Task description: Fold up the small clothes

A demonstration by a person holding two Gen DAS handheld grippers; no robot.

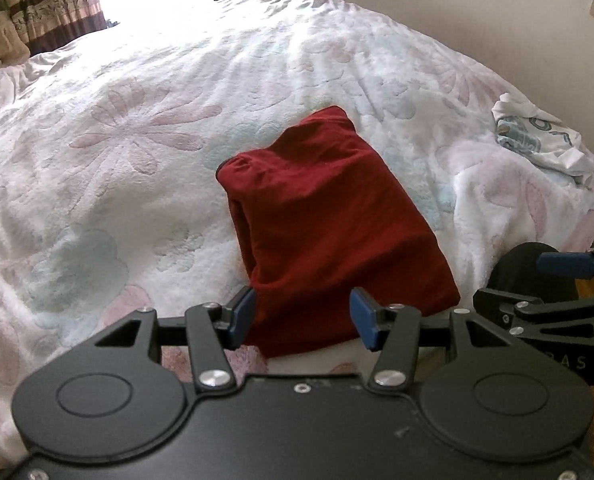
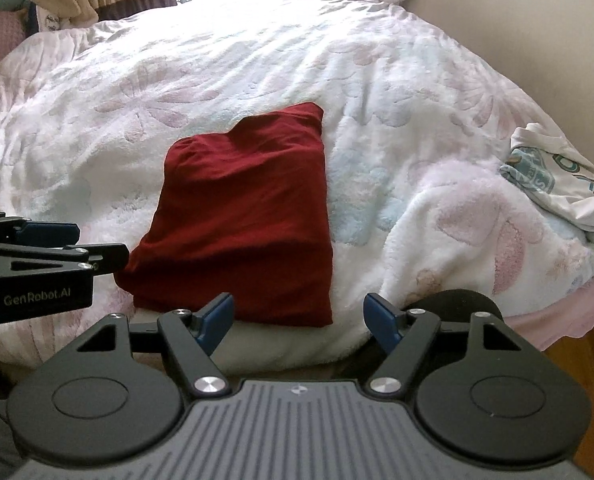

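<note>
A dark red soft cloth garment (image 2: 241,216) is seen lying folded into a compact rectangle near the front edge of the bed's fluffy white floral blanket (image 2: 417,100). Both the left gripper (image 1: 303,322) and right gripper (image 2: 297,322) are held spread and empty just before it. A crumpled white printed garment (image 2: 557,176), well apart at the right edge, is judged still unfolded.

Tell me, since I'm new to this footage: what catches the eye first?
The dark red folded garment on the pale floral blanket, near the bed's front edge. Next, a crumpled white printed garment at the bed's right edge. Both grippers, left and right, sit before the red one, jaws open and empty.
</note>
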